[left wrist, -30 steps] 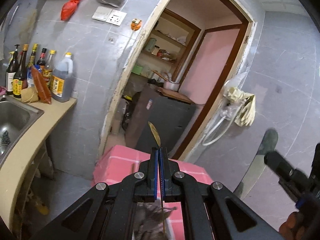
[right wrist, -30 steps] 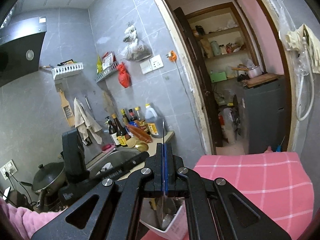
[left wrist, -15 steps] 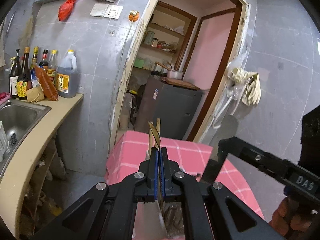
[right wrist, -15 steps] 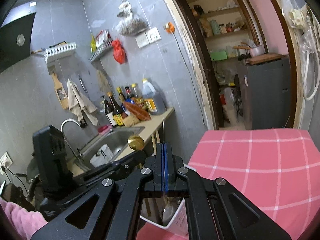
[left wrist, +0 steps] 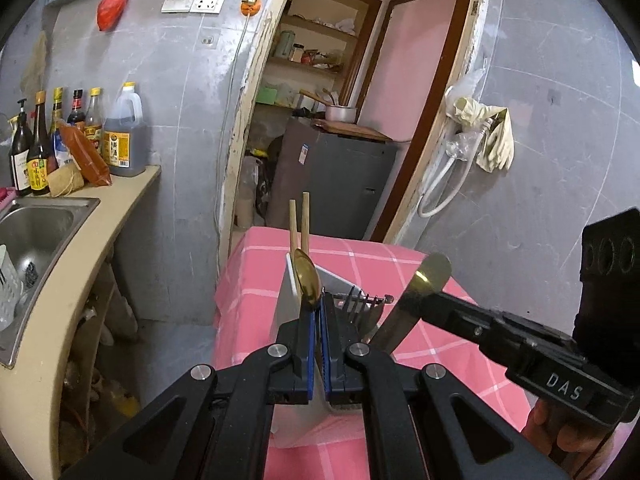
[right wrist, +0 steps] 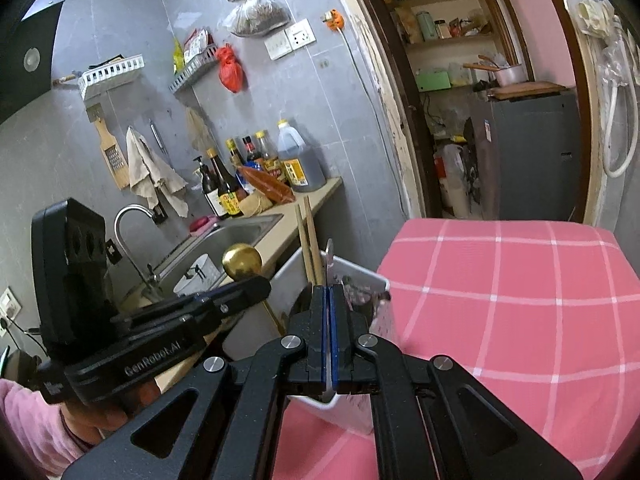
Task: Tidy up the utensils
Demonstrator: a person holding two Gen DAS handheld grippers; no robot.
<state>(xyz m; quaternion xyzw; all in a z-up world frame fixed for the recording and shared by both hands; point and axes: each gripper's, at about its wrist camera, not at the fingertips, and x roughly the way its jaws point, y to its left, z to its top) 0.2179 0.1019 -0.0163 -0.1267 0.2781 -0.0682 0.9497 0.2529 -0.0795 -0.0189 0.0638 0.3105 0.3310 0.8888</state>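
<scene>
Spoon [left wrist: 307, 280], gold, clamped in left gripper [left wrist: 319, 344] over white holder [left wrist: 289, 300]; right gripper [right wrist: 329, 336] pinches knife [left wrist: 412, 300] beside chopsticks [left wrist: 299, 220].

sink [left wrist: 36, 228] | sauce bottles [left wrist: 120, 132] | grey fridge [left wrist: 340, 184] | pink checked cloth [right wrist: 520, 280]

A pink cloth [right wrist: 500, 292] with a white check is covering the tabletop. A white holder [left wrist: 289, 304] is showing 2 tan chopsticks [left wrist: 305, 220] and a gold spoon [left wrist: 307, 278]. Black tongs [left wrist: 319, 320] are showing blue pads [left wrist: 310, 344].
</scene>
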